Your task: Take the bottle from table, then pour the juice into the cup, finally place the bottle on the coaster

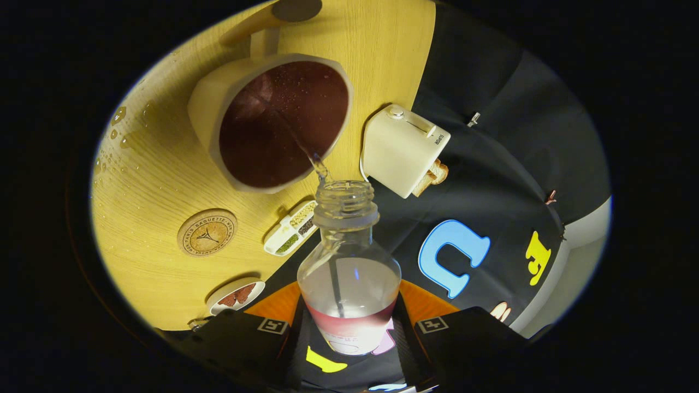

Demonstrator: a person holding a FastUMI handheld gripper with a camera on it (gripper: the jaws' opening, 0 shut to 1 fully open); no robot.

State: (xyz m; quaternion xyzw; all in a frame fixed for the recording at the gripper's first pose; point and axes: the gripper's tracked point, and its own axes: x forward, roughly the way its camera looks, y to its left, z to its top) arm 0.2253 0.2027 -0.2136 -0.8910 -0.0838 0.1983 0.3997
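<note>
Pouring juice [319, 166] into the cup [270, 123], claw [349, 327] clamped on tilted bottle [349, 273]

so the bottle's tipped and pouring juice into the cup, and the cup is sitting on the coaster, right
Not quite. In the gripper view the fingers hold the tipped bottle, pouring juice into the cup, but the cup sits on the bare table. The coaster lies beside it, with nothing on it.
</note>
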